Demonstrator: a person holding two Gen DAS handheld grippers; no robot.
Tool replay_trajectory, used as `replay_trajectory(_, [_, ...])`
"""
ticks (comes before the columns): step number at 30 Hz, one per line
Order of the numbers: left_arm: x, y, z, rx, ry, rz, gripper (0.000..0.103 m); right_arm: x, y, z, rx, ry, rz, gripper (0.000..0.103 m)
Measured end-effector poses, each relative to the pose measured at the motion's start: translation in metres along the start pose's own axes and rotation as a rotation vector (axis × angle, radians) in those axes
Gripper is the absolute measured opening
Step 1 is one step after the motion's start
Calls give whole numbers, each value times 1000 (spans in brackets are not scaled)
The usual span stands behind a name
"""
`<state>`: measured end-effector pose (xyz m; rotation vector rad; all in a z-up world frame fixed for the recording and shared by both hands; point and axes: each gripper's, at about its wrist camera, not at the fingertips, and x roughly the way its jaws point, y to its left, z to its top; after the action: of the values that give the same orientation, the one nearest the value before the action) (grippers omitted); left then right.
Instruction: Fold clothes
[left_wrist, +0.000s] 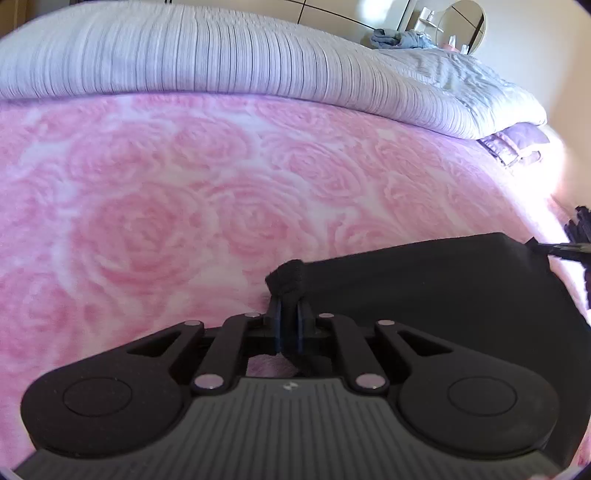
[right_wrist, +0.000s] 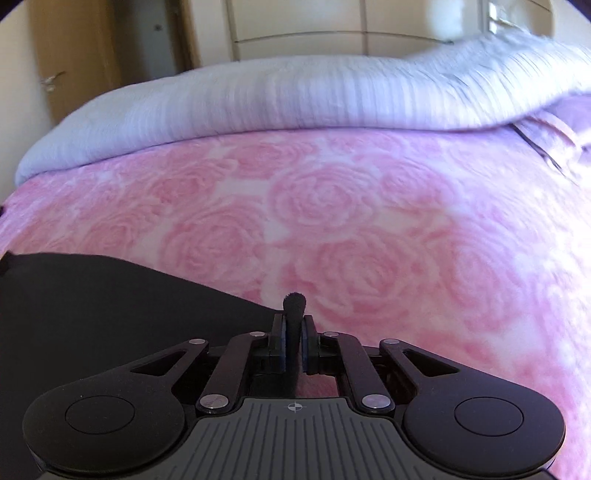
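A black garment (left_wrist: 424, 280) lies on a pink rose-patterned blanket (left_wrist: 166, 206). My left gripper (left_wrist: 289, 314) is shut on the garment's left corner, which bunches up above the fingertips. The cloth stretches right from there, and the other gripper's tip (left_wrist: 565, 249) shows at its far corner. In the right wrist view the same black garment (right_wrist: 92, 295) spreads to the left, and my right gripper (right_wrist: 293, 321) is shut on its right corner, a small nub of cloth poking out above the pads.
A striped white-grey duvet (left_wrist: 240, 59) is rolled up along the far side of the blanket (right_wrist: 369, 221). A lilac pillowcase (left_wrist: 517, 142) peeks from under it. Beyond are a heap of blue clothes (left_wrist: 399, 38), a round mirror (left_wrist: 461, 26) and wardrobe doors (right_wrist: 314, 29).
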<state>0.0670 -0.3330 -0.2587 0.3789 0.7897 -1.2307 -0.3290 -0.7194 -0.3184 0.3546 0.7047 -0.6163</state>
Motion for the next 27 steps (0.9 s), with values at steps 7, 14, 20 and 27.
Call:
replay_trajectory(7, [-73,-50,-26,244,-25,103,12,-95,64,-31,-214,-35,47,48])
replay_trajectory(14, [-152,-151,-135,869,-61,79,37,-167,148,-132,-628,-37,77,56])
replay_trajectory(20, [-124,-188,-243,1419,-26,341,39,-177,181,-210,-912,-14,-3,56])
replay_trajectory(27, [-88,-182,-259,1535,-22,497,11,-162,183,-230,-977,1,-81,56])
